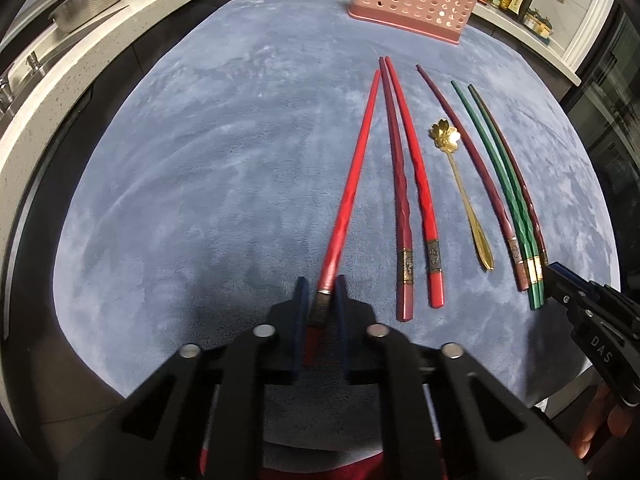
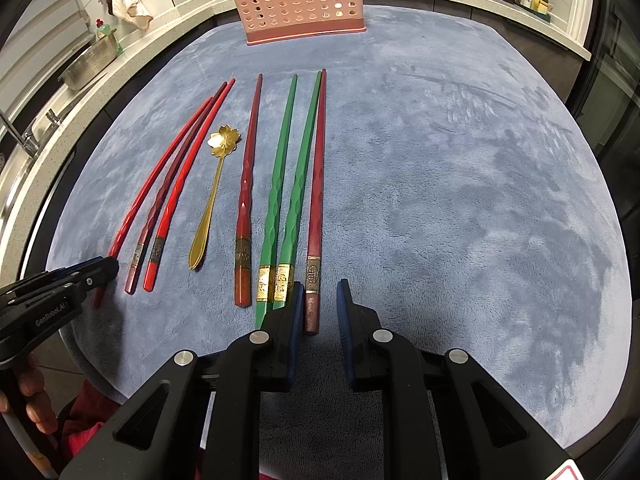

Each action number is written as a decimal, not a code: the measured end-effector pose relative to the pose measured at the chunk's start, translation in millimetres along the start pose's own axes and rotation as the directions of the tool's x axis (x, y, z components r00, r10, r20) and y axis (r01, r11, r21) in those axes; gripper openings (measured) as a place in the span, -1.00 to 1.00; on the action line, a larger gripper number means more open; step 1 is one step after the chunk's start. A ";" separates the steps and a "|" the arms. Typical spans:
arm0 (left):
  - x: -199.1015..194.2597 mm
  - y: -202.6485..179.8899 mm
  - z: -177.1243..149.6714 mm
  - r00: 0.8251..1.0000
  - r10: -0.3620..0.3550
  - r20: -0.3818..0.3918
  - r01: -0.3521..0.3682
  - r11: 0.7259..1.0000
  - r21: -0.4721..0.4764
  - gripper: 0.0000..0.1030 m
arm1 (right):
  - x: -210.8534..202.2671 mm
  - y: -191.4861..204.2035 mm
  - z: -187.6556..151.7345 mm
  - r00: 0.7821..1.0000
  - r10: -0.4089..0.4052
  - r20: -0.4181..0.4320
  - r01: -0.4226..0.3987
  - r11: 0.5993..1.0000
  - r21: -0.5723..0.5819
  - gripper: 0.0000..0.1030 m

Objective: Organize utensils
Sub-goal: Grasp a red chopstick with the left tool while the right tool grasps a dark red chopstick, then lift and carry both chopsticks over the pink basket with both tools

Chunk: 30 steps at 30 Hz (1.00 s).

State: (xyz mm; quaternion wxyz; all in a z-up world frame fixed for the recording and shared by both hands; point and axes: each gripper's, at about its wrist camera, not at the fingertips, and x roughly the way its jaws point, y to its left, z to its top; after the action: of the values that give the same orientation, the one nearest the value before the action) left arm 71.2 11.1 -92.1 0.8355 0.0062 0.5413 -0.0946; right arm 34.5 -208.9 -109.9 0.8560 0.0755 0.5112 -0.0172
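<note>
The utensils lie in a loose row on a blue cloth (image 2: pixel 460 184) spread over the desk, all with their thick handle ends toward the person and their tips toward the pink basket (image 2: pixel 296 0) at the far edge. That layout looks deliberate: each piece can be taken by its handle and carried forward, tip first, to the basket.

The left gripper (image 1: pixel 320 300) has its jaws drawn in around the banded handle end of the bright red chopstick (image 1: pixel 356 176), the leftmost piece. The blue pads sit right at either side of the handle, though whether they already press on it cannot be told for sure; the stick's far end seems to rest on the cloth. Gripping near the end leaves the long shaft free to swing toward the basket.

The right gripper (image 2: pixel 318 304) is at the other end of the row. Its jaws stand partly open, straddling the handle end of the dark red chopstick (image 2: pixel 317 184), holding nothing; its left pad is close against the 2 green chopsticks (image 2: pixel 286 184) that lie just beside it. That crowding is the likely snag: closing here could nudge or catch a green one as well.

Between the 2 grippers lie 3 more red chopsticks and a gold spoon (image 2: pixel 216 184) with a flower-shaped bowl, all apart from the basket, so sorting seems to be at an early stage.
</note>
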 end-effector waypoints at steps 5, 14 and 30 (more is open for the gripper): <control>-2.1 0.7 1.3 1.000 -0.009 0.003 0.009 1.000 -0.001 -0.82 | -0.8 -0.5 0.1 1.000 0.003 -0.001 -0.003 1.000 0.000 -0.86; -23.8 4.1 13.2 0.998 0.004 0.058 -0.004 1.000 -0.006 -0.87 | -19.6 -0.5 6.9 0.999 -0.001 0.042 0.001 1.000 0.000 -0.87; -94.2 6.0 81.6 0.971 -0.005 0.238 0.013 0.999 -0.030 -0.87 | -104.7 -11.8 81.2 0.962 0.041 0.271 -0.057 0.997 0.050 -0.87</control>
State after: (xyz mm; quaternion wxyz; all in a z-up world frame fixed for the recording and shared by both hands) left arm 108.6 22.1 26.4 0.8938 -0.0209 0.4389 -0.0899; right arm 54.2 -237.5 18.5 0.9153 0.1097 0.3869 -0.0208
